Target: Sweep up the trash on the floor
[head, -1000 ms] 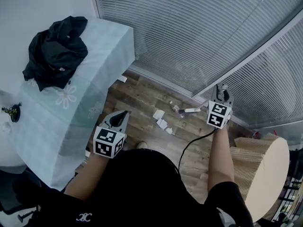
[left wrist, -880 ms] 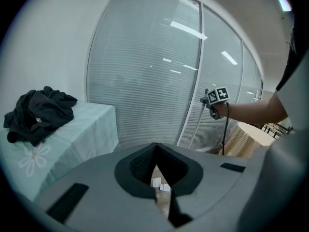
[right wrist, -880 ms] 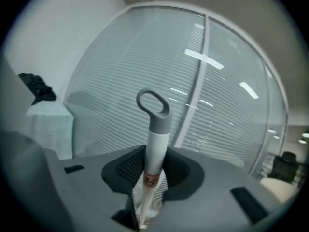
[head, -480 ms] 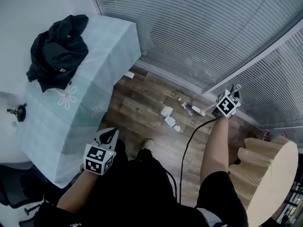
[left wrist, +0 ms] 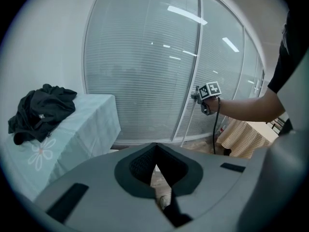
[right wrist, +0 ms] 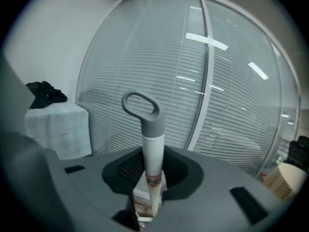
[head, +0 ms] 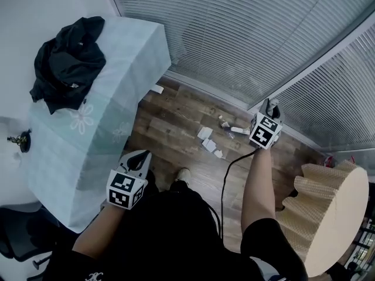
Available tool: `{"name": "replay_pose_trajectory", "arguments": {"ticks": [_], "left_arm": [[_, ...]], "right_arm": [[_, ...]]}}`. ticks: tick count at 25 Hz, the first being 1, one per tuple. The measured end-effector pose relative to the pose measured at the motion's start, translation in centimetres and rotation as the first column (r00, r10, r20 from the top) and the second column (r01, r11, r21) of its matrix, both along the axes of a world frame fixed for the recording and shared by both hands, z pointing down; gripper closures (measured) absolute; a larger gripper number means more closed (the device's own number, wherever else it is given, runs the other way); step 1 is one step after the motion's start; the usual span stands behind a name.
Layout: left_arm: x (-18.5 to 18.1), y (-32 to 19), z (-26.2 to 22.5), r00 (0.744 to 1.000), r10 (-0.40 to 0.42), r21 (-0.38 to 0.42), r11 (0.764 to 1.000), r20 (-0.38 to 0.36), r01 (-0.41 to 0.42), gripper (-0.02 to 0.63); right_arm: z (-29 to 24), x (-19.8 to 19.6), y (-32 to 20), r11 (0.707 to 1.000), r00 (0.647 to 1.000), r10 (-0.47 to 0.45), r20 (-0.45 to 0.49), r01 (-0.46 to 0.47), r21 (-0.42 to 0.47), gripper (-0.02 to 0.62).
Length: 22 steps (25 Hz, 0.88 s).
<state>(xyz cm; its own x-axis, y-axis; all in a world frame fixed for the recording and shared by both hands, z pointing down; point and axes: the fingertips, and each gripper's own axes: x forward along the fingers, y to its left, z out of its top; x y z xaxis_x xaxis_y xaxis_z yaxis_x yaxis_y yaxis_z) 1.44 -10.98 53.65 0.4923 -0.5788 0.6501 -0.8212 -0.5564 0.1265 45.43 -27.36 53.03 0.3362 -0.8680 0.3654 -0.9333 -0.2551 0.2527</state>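
Note:
Several white paper scraps (head: pixel 208 143) lie on the wooden floor below the window. My right gripper (head: pixel 268 115) is shut on a white broom handle (right wrist: pixel 150 151) with a grey loop top (right wrist: pixel 141 106); in the head view the pole (head: pixel 239 130) slants down to the floor just right of the scraps. The left gripper view shows that gripper (left wrist: pixel 208 92) and pole from the side. My left gripper (head: pixel 137 160) hangs low beside the table, jaws shut with nothing between them (left wrist: pixel 155 149).
A table under a pale teal cloth (head: pixel 117 75) stands at the left with a black garment (head: pixel 67 63) on it. A beige wavy round piece (head: pixel 328 209) stands at the right. A black cable (head: pixel 225 180) hangs from the right gripper. Blinds (head: pixel 246 34) cover the windows.
My right gripper with the broom handle swung to the right, then came back left toward the scraps. The left gripper dropped back toward my body and stayed shut.

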Motion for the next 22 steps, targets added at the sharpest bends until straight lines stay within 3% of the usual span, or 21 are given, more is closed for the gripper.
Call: {"name": "replay_pose_trajectory", "arguments": {"ticks": [5,11,16,22], "left_arm": [[0.7,-0.1,-0.2,0.999,0.006,0.006,1.000,-0.034,-0.006,0.612],[0.8,-0.3,0.0,0.998,-0.001,0.009,1.000,-0.067,0.001,0.612],[1.5,-1.3,-0.3,0.995,0.012,0.023,1.000,-0.095,-0.010,0.612],[2.5,-2.3,-0.8,0.993,0.042,0.041,0.998,-0.109,-0.038,0.611]], "right_arm": [[-0.3,-5.7,2.5,0.984,0.985,-0.175,-0.006,0.175,-0.028,0.494],[-0.2,-12.8,6.8,0.912,0.913,-0.408,-0.024,0.406,-0.056,0.494],[-0.9,-14.9,8.4,0.882,0.882,-0.471,-0.022,0.470,-0.047,0.492],[-4.0,-14.2,7.7,0.887,0.886,-0.462,-0.030,0.463,0.006,0.491]]}}
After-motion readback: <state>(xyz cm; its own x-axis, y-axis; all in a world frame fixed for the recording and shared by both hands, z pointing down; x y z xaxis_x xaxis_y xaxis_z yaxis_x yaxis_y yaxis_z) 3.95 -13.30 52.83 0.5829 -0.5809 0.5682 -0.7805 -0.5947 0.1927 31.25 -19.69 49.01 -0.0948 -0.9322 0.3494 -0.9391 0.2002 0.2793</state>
